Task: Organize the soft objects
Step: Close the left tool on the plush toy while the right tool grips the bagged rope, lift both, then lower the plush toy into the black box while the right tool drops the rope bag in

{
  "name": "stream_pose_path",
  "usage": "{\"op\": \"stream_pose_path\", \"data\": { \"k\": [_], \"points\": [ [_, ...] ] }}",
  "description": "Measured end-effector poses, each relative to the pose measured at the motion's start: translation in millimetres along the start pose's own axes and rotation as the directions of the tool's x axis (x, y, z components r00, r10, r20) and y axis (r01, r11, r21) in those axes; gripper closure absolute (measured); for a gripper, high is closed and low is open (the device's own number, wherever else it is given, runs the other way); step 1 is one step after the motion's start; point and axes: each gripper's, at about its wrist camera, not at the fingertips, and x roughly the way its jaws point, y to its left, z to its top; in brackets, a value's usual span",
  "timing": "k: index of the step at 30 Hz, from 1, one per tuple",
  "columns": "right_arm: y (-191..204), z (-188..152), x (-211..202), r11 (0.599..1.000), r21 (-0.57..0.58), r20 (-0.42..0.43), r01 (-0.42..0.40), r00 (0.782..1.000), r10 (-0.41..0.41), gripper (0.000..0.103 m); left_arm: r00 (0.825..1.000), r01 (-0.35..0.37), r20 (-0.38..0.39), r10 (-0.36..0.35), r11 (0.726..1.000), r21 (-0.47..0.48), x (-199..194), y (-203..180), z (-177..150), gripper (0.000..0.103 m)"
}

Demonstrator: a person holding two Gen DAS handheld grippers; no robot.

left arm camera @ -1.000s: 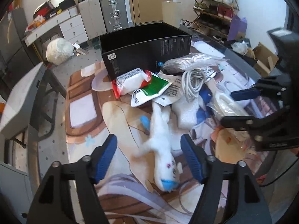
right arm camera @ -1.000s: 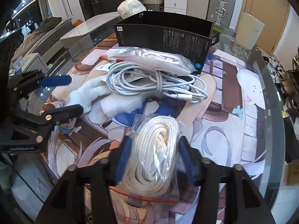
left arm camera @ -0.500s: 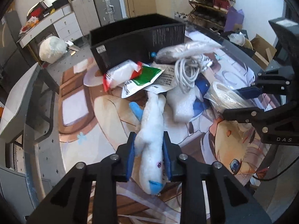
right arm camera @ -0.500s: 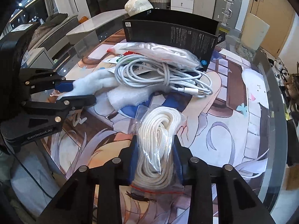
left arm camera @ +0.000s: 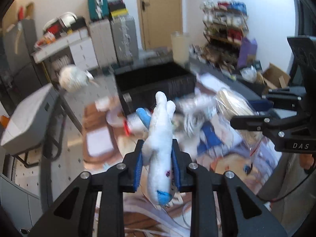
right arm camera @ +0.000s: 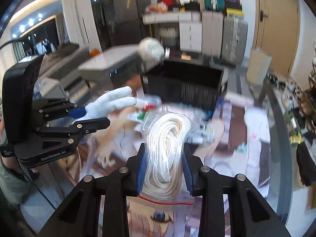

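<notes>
Left wrist view: the left tool point(left arm camera: 157, 167) is clamped on a white plush point(left arm camera: 160, 146), its 2 blue pads point(left arm camera: 137, 169) pressing the toy's middle. The plush is held clear of the table point(left arm camera: 71, 158), its blue-tipped end hanging below the pads, its 2 white limbs and 1 blue fin pointing up toward a black box point(left arm camera: 156, 86). The box stands open-topped at the far side of the table, behind a blurred heap of packets and cable point(left arm camera: 193, 116). The right tool point(left arm camera: 254, 110) enters from the right edge, beside the plush.

Right wrist view: the right tool point(right arm camera: 164, 169) is clamped on a clear bag point(right arm camera: 167, 148) of coiled white rope (red zip seal at the near end), the bag standing upright between the pads and lifted above the printed mat point(right arm camera: 233, 158). The left tool point(right arm camera: 86, 116) appears at left, with the plush point(right arm camera: 110, 102) reaching out of it toward the box point(right arm camera: 183, 86). Both loads sit short of the box; the background is motion-blurred.
</notes>
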Motion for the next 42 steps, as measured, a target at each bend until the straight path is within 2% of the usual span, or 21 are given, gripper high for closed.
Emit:
{"op": "stream_pose_path", "data": {
  "k": [3, 6, 8, 12, 15, 17, 23, 27, 33, 35, 38, 42],
  "points": [
    [1, 5, -13, 1.000, 0.008, 0.095, -0.002, 0.996, 0.001, 0.070, 0.994, -0.023, 0.109, 0.023, 1.000, -0.005, -16, 3, 6, 0.079],
    [4, 8, -31, 1.000, 0.000, 0.214, 0.011, 0.977, -0.010, 0.070, 0.976, -0.037, 0.214, 0.039, 0.999, -0.010, -32, 5, 10, 0.078],
    [8, 6, -43, 1.000, -0.012, 0.297, 0.027, 0.954, -0.022, 0.070, 0.960, -0.042, 0.278, 0.045, 0.999, -0.019, -41, 7, 12, 0.078],
    [19, -3, -63, 0.997, -0.038, 0.453, 0.071, 0.891, -0.046, 0.070, 0.925, -0.040, 0.376, 0.053, 0.998, -0.041, -55, 12, 10, 0.078],
    [24, -11, -72, 0.996, -0.040, 0.502, 0.083, 0.863, -0.052, 0.070, 0.894, -0.042, 0.444, 0.058, 0.998, -0.045, -64, 13, 6, 0.078],
    [28, -13, -77, 0.994, -0.050, 0.515, 0.101, 0.855, -0.061, 0.070, 0.881, -0.034, 0.470, 0.053, 0.998, -0.049, -68, 15, 5, 0.078],
    [33, -12, -89, 0.994, -0.047, 0.549, 0.095, 0.834, -0.053, 0.070, 0.873, -0.034, 0.484, 0.060, 0.998, -0.062, -68, 19, 10, 0.078],
    [28, 5, -90, 0.995, -0.046, 0.574, 0.087, 0.818, -0.045, 0.070, 0.854, -0.033, 0.516, 0.064, 0.997, -0.068, -71, 25, 27, 0.078],
    [28, 49, -93, 0.992, -0.073, 0.622, 0.103, 0.782, -0.036, 0.070, 0.831, -0.020, 0.552, 0.071, 0.995, -0.097, -62, 39, 63, 0.078],
    [21, 65, -88, 0.993, -0.057, 0.625, 0.102, 0.780, -0.044, 0.070, 0.831, 0.001, 0.553, 0.067, 0.992, -0.123, -54, 47, 77, 0.078],
    [10, 87, -76, 0.995, -0.026, 0.622, 0.100, 0.780, -0.062, 0.070, 0.818, -0.009, 0.568, 0.089, 0.990, -0.141, -42, 56, 93, 0.078],
    [-4, 108, -48, 0.994, 0.005, 0.589, 0.112, 0.802, -0.094, 0.070, 0.813, -0.012, 0.574, 0.095, 0.989, -0.146, -23, 62, 106, 0.078]
  ]
}}
